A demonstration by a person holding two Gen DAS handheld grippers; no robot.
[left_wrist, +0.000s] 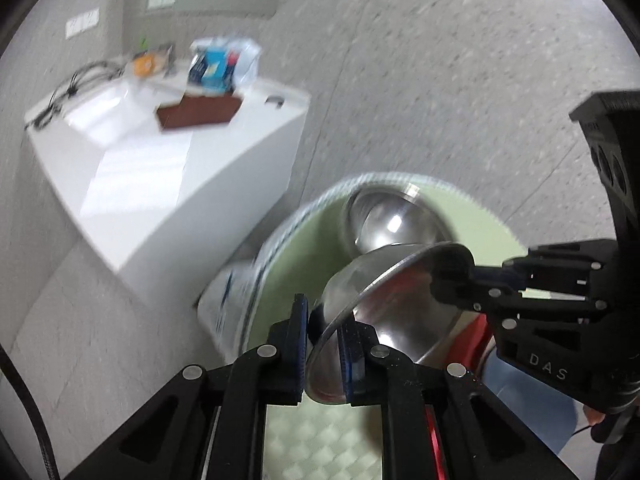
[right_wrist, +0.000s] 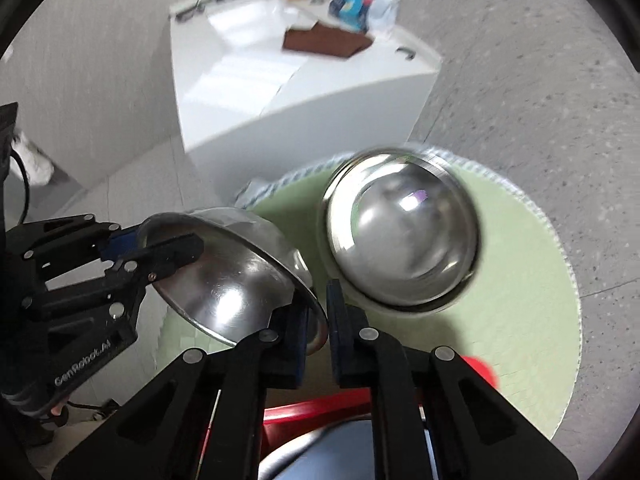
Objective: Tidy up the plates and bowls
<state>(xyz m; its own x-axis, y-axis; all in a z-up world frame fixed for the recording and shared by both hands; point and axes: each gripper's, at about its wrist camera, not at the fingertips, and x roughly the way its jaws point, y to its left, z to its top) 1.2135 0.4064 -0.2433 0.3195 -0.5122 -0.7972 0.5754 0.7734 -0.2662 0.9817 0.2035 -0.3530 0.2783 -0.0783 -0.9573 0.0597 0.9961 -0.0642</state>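
Observation:
Both grippers hold one steel bowl by opposite rims, tilted, above a round green mat. My left gripper is shut on its near rim in the left wrist view. My right gripper is shut on the same bowl in the right wrist view. A second steel bowl lies on the mat beyond it, blurred; it also shows in the left wrist view.
A white cabinet with a brown box, cables and packets stands behind on the speckled grey floor. A red object lies under the right gripper.

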